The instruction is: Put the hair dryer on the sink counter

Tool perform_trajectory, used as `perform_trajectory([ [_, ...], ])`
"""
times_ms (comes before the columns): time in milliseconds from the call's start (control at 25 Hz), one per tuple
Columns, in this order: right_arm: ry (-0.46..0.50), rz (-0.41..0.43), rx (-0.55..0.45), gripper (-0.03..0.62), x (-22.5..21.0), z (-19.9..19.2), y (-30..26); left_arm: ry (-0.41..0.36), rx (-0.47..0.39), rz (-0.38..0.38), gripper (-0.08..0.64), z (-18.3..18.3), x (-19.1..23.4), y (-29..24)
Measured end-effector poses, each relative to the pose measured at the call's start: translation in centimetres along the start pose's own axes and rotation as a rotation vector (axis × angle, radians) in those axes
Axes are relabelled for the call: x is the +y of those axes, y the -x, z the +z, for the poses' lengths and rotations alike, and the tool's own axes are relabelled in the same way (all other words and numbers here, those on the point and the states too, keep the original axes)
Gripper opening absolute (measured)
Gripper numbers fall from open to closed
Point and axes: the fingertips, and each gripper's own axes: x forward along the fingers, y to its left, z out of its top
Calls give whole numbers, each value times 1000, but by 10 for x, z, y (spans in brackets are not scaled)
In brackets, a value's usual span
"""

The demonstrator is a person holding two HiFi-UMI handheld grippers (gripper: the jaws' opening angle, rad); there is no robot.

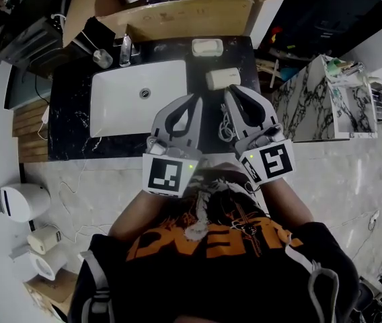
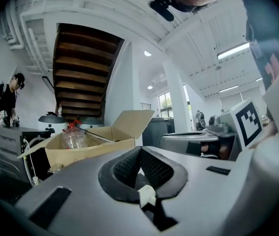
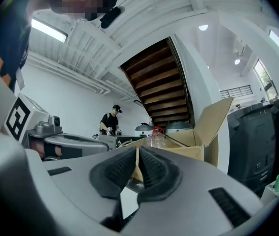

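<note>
- If the pale oblong body on the counter (image 1: 70,130), just right of the basin (image 1: 120,106), is the dryer (image 1: 222,78) (best guess, no nozzle or handle shows at this size), the placing looks done. It lies flat on the dark stone, and neither gripper touches it.
- A loose coil of pale cord (image 1: 226,123) lies on the counter nearer than that body, and the head view shows it between the two grippers. It is likely the dryer's lead, but I can't trace the join.
- State of the left gripper (image 1: 194,99): jaws closed tip to tip, nothing between the pads.
- State of the right gripper (image 1: 235,91): jaws pressed together too, and empty.
- Both grippers are side by side close to the person's chest, over the near edge of the counter, with tips aimed toward the far side. Neither reaches for anything.
- Left to do, as a judgement: nothing obvious. If the guess is wrong, the dryer is out of sight and no step of the task shows.
- Long axis of the pale body: left-right along the counter, with the right end slightly farther than the left.
- Pointing: I can't tell which end is the nozzle, so the facing stays open.
- Nearby: a white dish (image 1: 208,47) sits farther along the counter, apart from the dryer, and a box (image 1: 177,19) sits at the far edge.
</note>
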Motion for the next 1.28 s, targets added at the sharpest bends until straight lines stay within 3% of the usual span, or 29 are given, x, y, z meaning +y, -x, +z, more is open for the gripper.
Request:
perform_trajectory([
  [360,40,-36,-13,15,4,16,1,13,-20,3,22,17,5,14],
  [560,-12,-36,28,14,9,9,1,4,-20,-14,21,17,2,17],
  [760,18,-41,33,15,13,10,0,-1,-12,-31,21,16,1,19],
  [1280,-17,-62,46,15,14,4,2,5,19,-67,23,6,-3,19],
])
